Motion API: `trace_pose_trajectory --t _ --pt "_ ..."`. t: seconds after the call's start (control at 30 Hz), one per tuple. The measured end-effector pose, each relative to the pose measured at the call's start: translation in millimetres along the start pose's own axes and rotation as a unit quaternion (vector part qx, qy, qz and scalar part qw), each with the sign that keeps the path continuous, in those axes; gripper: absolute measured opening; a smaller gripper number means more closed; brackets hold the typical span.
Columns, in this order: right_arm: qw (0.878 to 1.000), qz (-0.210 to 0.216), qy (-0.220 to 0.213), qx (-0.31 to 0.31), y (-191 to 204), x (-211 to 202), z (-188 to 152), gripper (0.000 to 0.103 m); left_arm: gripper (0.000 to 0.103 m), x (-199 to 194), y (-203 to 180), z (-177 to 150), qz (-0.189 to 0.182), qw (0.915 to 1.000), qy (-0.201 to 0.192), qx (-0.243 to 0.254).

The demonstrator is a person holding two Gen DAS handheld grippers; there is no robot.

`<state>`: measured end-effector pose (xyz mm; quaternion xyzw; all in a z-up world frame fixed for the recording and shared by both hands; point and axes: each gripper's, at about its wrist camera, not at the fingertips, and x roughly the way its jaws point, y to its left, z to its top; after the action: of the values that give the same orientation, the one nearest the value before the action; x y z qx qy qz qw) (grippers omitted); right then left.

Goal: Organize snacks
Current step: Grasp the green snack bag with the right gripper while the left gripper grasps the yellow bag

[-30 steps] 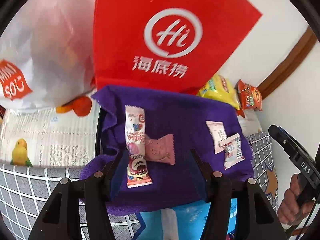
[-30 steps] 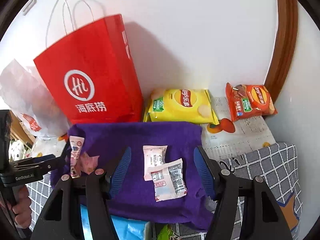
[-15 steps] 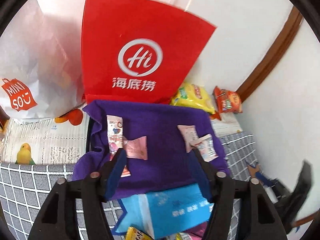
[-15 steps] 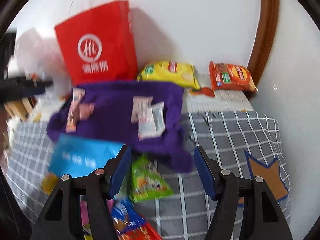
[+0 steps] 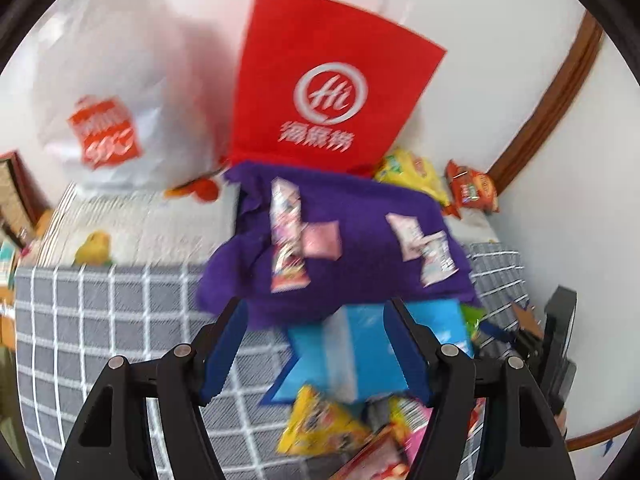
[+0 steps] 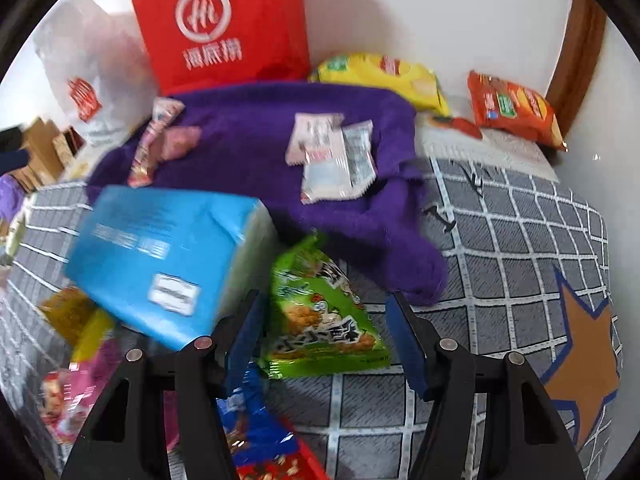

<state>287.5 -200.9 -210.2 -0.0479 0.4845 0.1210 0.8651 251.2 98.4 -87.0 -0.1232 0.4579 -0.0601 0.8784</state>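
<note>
A purple cloth (image 5: 360,240) (image 6: 260,140) lies on the grey checked cover and carries a long pink bar (image 5: 286,236), a pink packet (image 5: 322,240) and two white packets (image 6: 332,156). In front of it a blue box (image 5: 360,352) (image 6: 168,256) lies tilted, with a green snack bag (image 6: 320,312) beside it. My left gripper (image 5: 316,320) hovers over the blue box, its jaws opening and holding nothing. My right gripper (image 6: 325,312) hangs over the green bag, its jaws closing a little; the bag shows between them and the pads stand clear of it.
A red paper bag (image 6: 224,20) and a white plastic bag (image 5: 104,120) stand against the wall. Yellow chips (image 6: 380,76) and orange chips (image 6: 512,108) lie at the back right. Several loose snack packets (image 5: 320,424) are piled near the front edge.
Both grippers have drawn back from the purple cloth toward the front. The right one has sunk over the green bag. The blue box and the snack pile have come into view.
</note>
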Motion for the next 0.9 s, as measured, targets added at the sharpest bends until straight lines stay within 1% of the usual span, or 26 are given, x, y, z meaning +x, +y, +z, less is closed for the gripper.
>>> trace_pose_trajectory --t 0.07,0.1,0.17,0.27,0.33,0.43,0.5,0.57,0.63,0.7,0.8,0.9 --pt "1.0 0.02 -0.006 0.015 -6 2 -2 0.056 0.068 -1 13 -13 0.0 0.9998 0.008 -0.018" --pt "0.999 0.026 -0.008 0.024 -11 -1 -3 0.047 0.068 -1 17 -19 -0.002 0.9996 0.01 -0.025" --pt "0.999 0.028 -0.01 0.028 -15 -7 -6 0.044 0.068 2 22 -33 -0.007 0.9992 0.022 -0.032" --pt "0.999 0.015 -0.032 0.041 -21 -31 -13 0.043 0.068 8 21 -51 -0.013 0.9985 0.04 -0.036" --pt "0.998 0.011 -0.043 0.052 -25 -52 -21 0.043 0.068 10 16 -60 -0.025 0.998 0.048 -0.031" --pt "0.996 0.004 -0.061 0.061 -28 -80 -36 0.043 0.069 11 2 -74 -0.045 0.9974 0.054 -0.018" --pt "0.995 0.002 -0.068 0.066 -29 -95 -47 0.043 0.072 15 -10 -80 -0.055 0.9966 0.062 0.0" --pt "0.995 0.003 -0.072 0.075 -29 -104 -56 0.043 0.072 20 -21 -87 -0.049 0.9964 0.066 0.019" --pt "0.994 0.001 -0.076 0.084 -29 -112 -65 0.043 0.073 29 -28 -93 -0.026 0.9967 0.071 0.029" --pt "0.994 -0.005 -0.073 0.079 -24 -117 -73 0.043 0.073 41 -31 -98 -0.008 0.9963 0.079 0.033" --pt "0.995 -0.006 -0.069 0.075 -19 -119 -85 0.043 0.073 59 -27 -106 -0.006 0.9955 0.092 0.022" --pt "0.996 -0.006 -0.054 0.075 -17 -114 -97 0.043 0.073 65 -22 -108 -0.014 0.9965 0.08 0.018"
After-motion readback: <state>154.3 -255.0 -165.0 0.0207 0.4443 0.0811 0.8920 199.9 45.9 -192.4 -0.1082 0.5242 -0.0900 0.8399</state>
